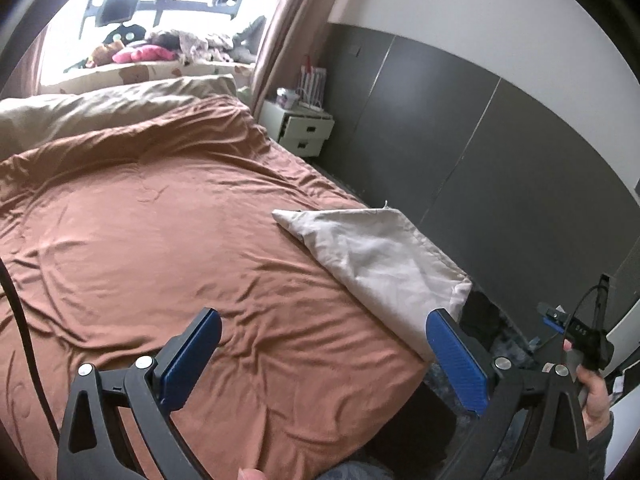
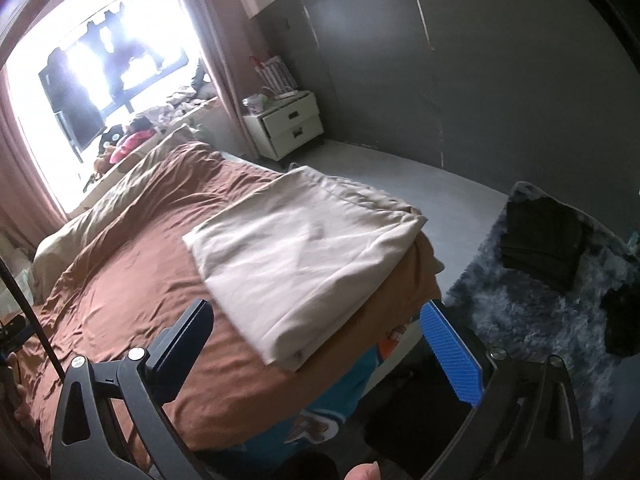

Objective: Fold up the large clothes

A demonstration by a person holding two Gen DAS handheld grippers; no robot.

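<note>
A folded cream-coloured garment (image 2: 308,268) lies on the near corner of the bed, flat on the rust-brown duvet (image 1: 160,240), with one folded edge running close along the bed's side and its far end reaching toward the grey floor (image 2: 400,184). In the left wrist view the same garment shows as a pale slanted shape at the bed's right edge, just beyond the blue pad of the left gripper (image 1: 322,332). Both tools stand at their widest — the left gripper has nothing between its jaws, only the creased duvet showing below them, and the right gripper (image 2: 316,324) is likewise spread wide and holds nothing, its fingers framing the near end of the garment from above without touching it. A hand (image 1: 596,396) grips the handle of the right tool at the right margin of the left wrist view. Beyond the duvet a beige pillow (image 1: 100,104) lies at the head of the bed, and past it a bright window (image 2: 120,48) with soft toys (image 1: 140,54) along the sill, flanked by a pink curtain (image 1: 288,28). A white bedside cabinet (image 2: 286,124) with two drawers stands against the dark grey wall panels (image 1: 500,152). Beside the bed a shaggy blue-grey rug (image 2: 532,304) carries a dark folded piece of clothing (image 2: 540,248) — well apart from the cream one.
</note>
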